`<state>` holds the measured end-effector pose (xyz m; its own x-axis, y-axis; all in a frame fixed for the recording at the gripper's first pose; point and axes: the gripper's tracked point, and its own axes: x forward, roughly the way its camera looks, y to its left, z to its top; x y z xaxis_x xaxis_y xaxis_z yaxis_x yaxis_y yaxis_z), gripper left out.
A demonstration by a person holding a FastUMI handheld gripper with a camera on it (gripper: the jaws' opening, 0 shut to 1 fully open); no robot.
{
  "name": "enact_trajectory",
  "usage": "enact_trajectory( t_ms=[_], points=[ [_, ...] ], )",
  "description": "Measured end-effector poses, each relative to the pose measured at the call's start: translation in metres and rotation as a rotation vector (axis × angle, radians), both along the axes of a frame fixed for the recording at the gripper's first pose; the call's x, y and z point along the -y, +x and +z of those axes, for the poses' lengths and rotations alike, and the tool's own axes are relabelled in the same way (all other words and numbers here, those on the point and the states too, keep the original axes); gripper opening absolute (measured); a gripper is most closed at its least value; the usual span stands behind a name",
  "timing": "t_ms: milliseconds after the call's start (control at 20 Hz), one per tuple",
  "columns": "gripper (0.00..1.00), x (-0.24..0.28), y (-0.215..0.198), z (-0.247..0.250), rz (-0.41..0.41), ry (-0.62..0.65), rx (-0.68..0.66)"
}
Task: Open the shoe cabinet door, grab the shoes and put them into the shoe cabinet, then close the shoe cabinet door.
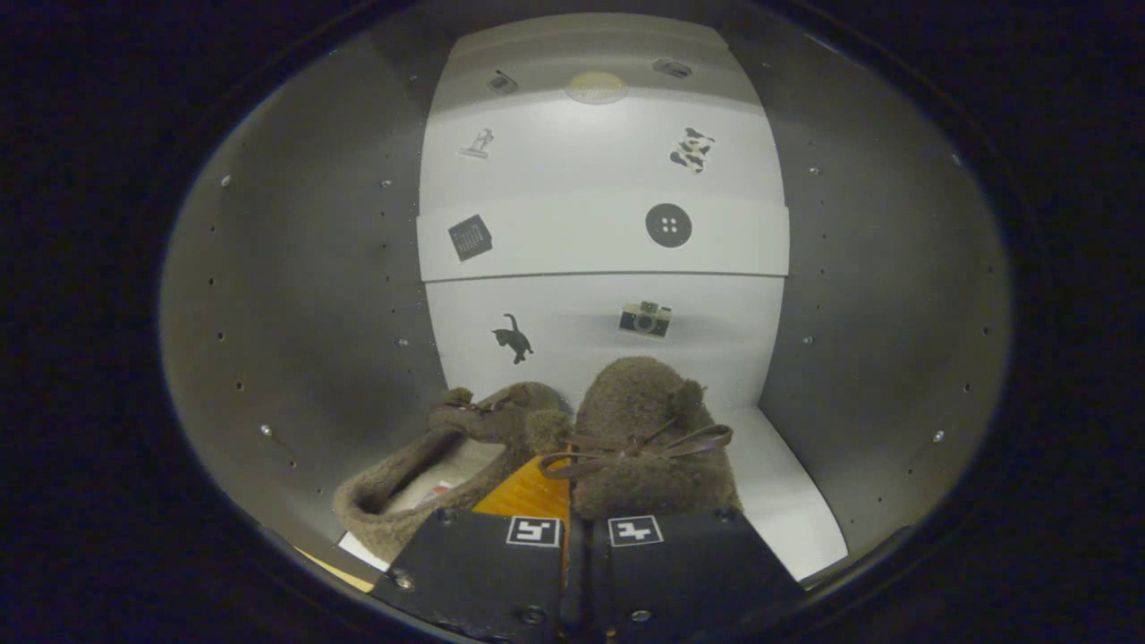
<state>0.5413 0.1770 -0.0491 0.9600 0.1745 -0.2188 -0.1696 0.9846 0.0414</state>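
Fingers (586, 528) drawn together beside two fuzzy brown slippers (644, 438) inside the shoe cabinet (295, 295).

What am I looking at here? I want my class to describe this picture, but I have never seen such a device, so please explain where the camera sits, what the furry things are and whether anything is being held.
The camera rides on a hand-held claw that a person carries; it looks forward along the claw's two fingers, the dark blocks with square markers at the bottom. The wide lens bends everything into a round shape.

You are looking into a shoe cabinet: grey side walls, a white back wall with small stickers such as a cat and a camera, and a white shelf higher up.

On the cabinet floor sit two brown fluffy slippers. The left slipper shows its opening; the right slipper, with a bow, sits just ahead of the fingers. The fingers stand nearly together, seemingly pinching the slippers' inner edges, though the contact itself is hidden.
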Motion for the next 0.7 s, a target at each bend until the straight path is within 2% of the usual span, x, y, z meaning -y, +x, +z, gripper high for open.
enact_trajectory(
  t_ms=[400, 550, 700],
  points=[
    [0.08, 0.003, 0.018, -0.028, -0.074, 0.074, -0.153],
    [0.11, 0.003, 0.019, -0.028, -0.090, 0.090, -0.189],
    [0.31, 0.002, 0.016, -0.030, -0.092, 0.082, -0.212]
  ],
)
